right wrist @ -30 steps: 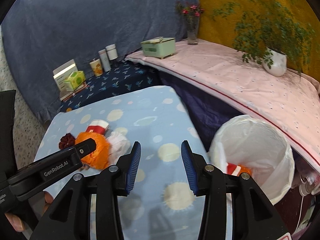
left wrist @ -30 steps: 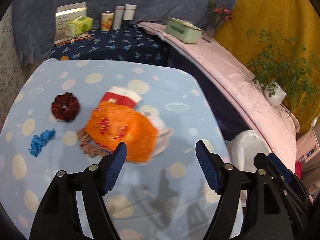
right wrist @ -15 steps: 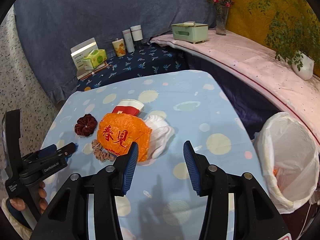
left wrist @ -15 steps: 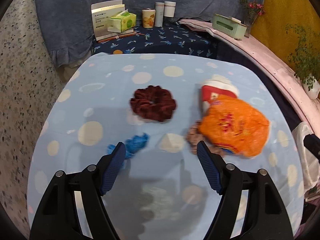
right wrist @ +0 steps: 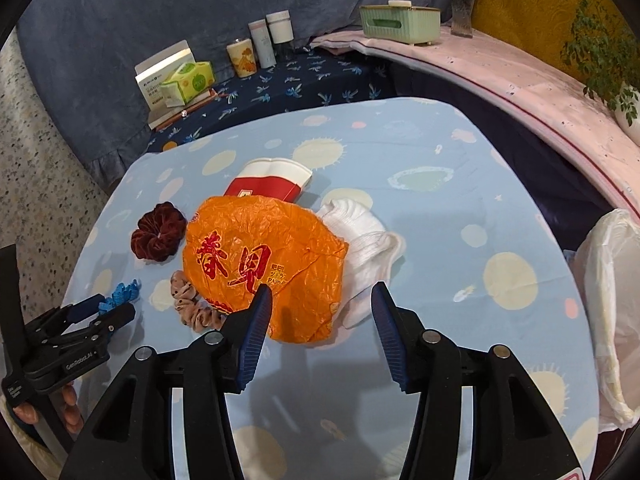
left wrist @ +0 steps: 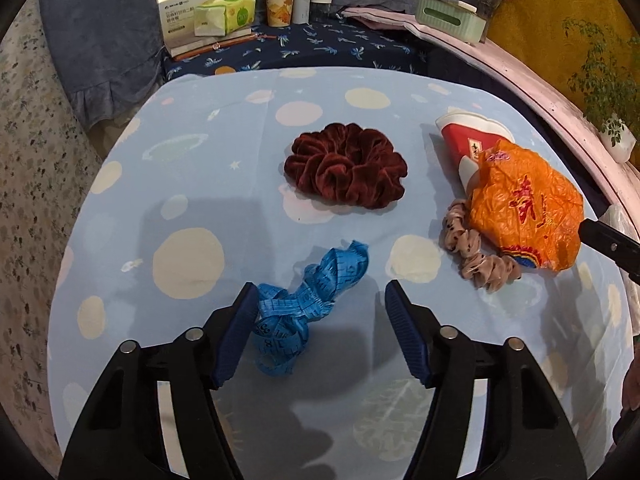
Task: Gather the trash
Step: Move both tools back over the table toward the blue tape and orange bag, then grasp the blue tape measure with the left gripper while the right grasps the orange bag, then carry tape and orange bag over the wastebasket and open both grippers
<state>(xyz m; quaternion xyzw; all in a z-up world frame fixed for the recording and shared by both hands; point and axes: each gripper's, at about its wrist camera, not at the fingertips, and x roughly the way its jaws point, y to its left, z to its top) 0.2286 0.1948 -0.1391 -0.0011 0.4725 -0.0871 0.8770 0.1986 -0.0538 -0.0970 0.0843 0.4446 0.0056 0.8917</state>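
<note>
A crumpled blue measuring tape [left wrist: 304,308] lies on the spotted light-blue tablecloth [left wrist: 200,184]. My left gripper [left wrist: 320,332] straddles it with jaws closing; the left pad touches the tape, the right pad stands clear. An orange plastic bag [right wrist: 264,256] covers part of a red-and-white paper cup [right wrist: 272,184] and a white sock [right wrist: 364,240]. My right gripper [right wrist: 320,320] hovers at the bag's near edge, jaws opening, the edge between the fingers. A dark red scrunchie [left wrist: 346,170] and a pinkish scrunchie [left wrist: 476,256] lie beside the bag.
A bin with a white liner [right wrist: 612,300] stands off the table's right edge. Behind the table, a tissue pack [left wrist: 226,12], a box and canisters sit on dark blue cloth. A green tissue box [right wrist: 400,24] and potted plant rest on the pink ledge.
My left gripper swung left from the orange bag, lowered over the blue tape and narrowed. My right gripper turned from the bin and came down to the orange bag.
</note>
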